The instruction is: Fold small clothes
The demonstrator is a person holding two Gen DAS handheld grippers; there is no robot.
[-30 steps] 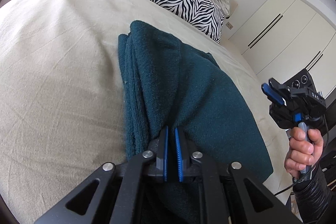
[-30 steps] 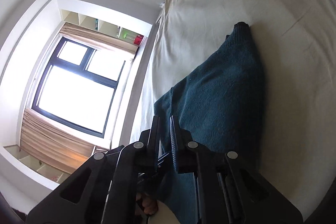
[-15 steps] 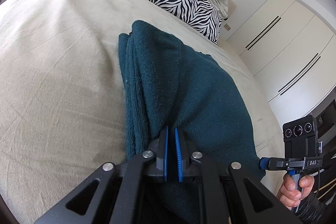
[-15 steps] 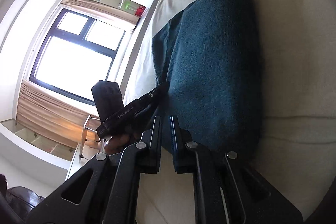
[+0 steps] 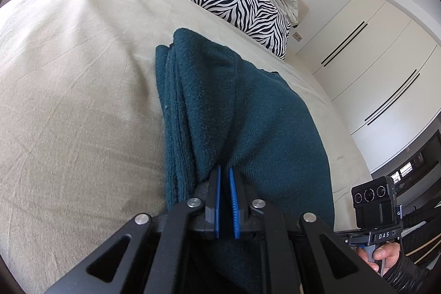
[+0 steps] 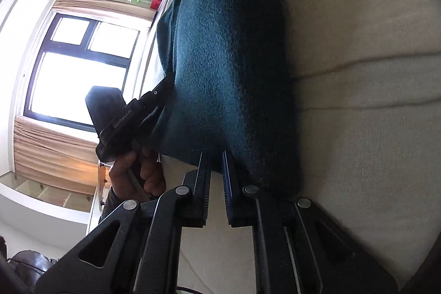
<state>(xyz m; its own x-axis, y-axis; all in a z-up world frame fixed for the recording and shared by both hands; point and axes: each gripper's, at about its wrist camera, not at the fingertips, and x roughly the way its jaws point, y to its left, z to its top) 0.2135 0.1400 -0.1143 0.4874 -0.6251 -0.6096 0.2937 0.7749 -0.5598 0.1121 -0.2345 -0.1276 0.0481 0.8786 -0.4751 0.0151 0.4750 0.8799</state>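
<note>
Home bedroom: bed (image 5: 69, 101), zebra pillow (image 5: 239, 10), white wardrobe (image 5: 372, 68), curtained window (image 6: 82, 68).

zebra pillow (image 5: 242, 7), wardrobe doors (image 5: 366, 68), window (image 6: 82, 68)

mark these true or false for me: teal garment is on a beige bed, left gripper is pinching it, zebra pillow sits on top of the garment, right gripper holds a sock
1. The teal garment lies on the beige bed: true.
2. The left gripper is shut on the garment's near edge: true.
3. The zebra pillow sits on the garment: false; it lies apart, further up the bed.
4. The right gripper holds a sock: false; it is shut with nothing visible between its pads, at the garment's edge.
</note>
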